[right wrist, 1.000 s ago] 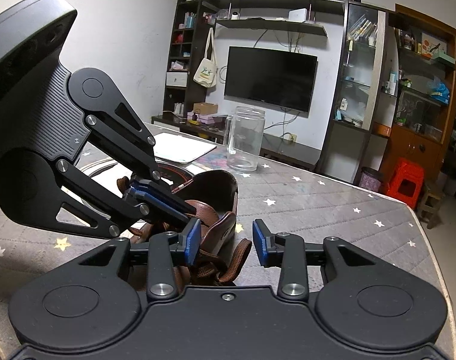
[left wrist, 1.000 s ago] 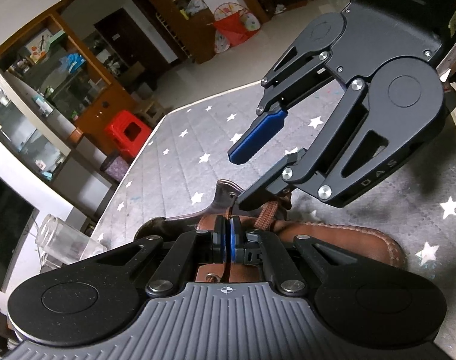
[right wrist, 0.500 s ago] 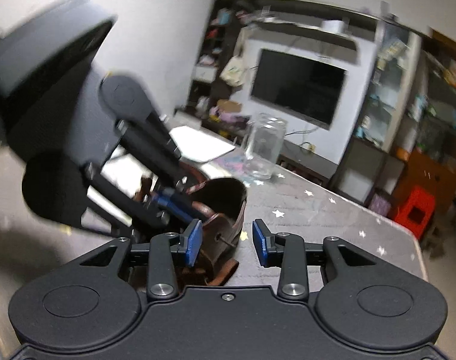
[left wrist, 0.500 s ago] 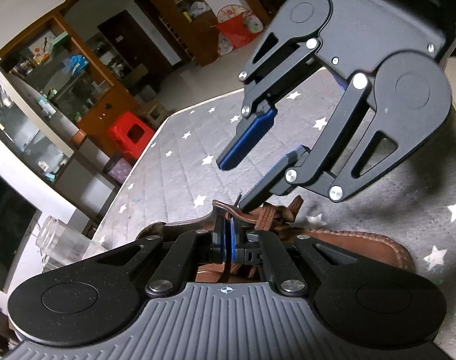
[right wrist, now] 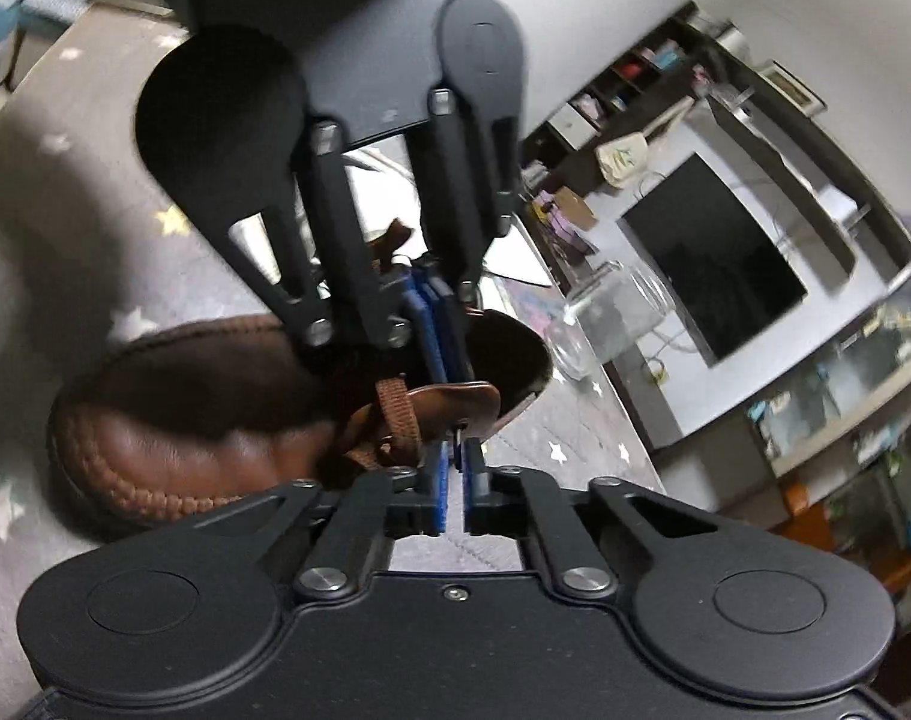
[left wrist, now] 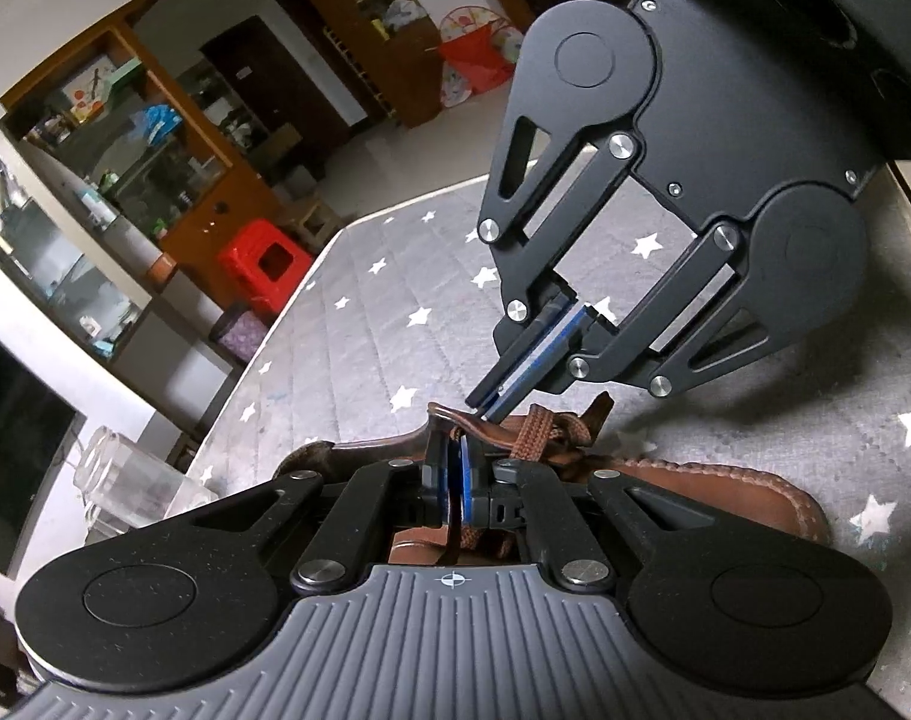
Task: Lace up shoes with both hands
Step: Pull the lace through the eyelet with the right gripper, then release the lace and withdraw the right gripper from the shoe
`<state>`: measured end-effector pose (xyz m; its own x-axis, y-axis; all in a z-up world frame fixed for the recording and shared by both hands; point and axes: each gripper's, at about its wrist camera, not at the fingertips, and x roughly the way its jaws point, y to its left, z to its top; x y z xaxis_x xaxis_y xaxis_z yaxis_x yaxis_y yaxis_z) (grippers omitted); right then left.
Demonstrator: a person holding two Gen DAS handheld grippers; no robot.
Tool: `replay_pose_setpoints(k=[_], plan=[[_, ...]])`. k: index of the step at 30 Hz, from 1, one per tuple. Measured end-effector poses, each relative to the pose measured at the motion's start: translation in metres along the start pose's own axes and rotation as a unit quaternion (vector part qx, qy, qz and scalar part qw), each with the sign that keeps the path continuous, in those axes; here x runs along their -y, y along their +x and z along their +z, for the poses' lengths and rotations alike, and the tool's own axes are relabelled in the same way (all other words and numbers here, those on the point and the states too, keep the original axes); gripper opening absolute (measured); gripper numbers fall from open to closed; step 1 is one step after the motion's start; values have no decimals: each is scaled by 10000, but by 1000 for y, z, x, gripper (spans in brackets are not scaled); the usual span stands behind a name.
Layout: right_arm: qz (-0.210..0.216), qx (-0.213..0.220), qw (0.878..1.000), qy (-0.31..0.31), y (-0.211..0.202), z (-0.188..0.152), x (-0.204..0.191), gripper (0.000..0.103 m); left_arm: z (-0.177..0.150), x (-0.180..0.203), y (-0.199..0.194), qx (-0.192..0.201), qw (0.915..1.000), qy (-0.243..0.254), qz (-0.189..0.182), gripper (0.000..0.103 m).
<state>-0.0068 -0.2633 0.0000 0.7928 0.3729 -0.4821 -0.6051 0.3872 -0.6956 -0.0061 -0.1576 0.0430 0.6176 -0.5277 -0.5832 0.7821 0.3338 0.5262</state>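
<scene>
Your left gripper (left wrist: 452,483), jaws easing apart, pinches the flat brown woven lace (left wrist: 539,435) at the tongue of the brown leather stitched shoe (left wrist: 725,489) on the grey star-print mat (left wrist: 359,348). Your right gripper (right wrist: 453,477), closed on the lace tip, may lose it if the left lets go too early.

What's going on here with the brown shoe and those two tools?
A person is lacing a brown leather shoe on a star-print cloth. The left tool pinches the eyelet flap, its jaws opening. The right tool is shut on what looks like the tip of the lace poking through that flap.
</scene>
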Motion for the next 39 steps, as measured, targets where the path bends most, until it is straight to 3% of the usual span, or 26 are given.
replay_pose_setpoints(k=[1,3,8,14,17,19,24,29,35,39], plan=[[-55,21,10000,8,0,1,-1,2,-2,-3,-3,9,10000,-81,26,17],[-189,73,9998,6,-2,2,-5,2,-4,-7,-10,21,9997,-206,110,38],[-694,58,9956,-629,-7,0,-31,3,-22,-17,-35,20,9981,-535,295,41],[-1563,50,9736,-1663,-13,-3,-42,3,-34,-20,-49,-176,9963,-709,461,45],[-2036,9,9563,-2099,-22,-7,-41,2,-36,-24,-48,-281,9958,-731,480,45],[-2295,-38,9464,-2273,-26,-10,-39,2,-35,-24,-45,-340,9956,-727,490,45],[-2589,-221,9368,-2341,-33,-22,-33,0,-29,-26,-28,-495,9955,-698,417,45],[-2646,-278,9478,-1757,-37,-22,-19,0,-27,-31,-19,-571,9946,-780,381,45],[-2089,-280,9729,-948,-37,-24,-33,1,-22,-10,-36,-589,9928,-935,468,45],[-1685,-212,9853,-186,-36,-21,-44,18,-18,0,-49,-550,9904,-1154,518,45]])
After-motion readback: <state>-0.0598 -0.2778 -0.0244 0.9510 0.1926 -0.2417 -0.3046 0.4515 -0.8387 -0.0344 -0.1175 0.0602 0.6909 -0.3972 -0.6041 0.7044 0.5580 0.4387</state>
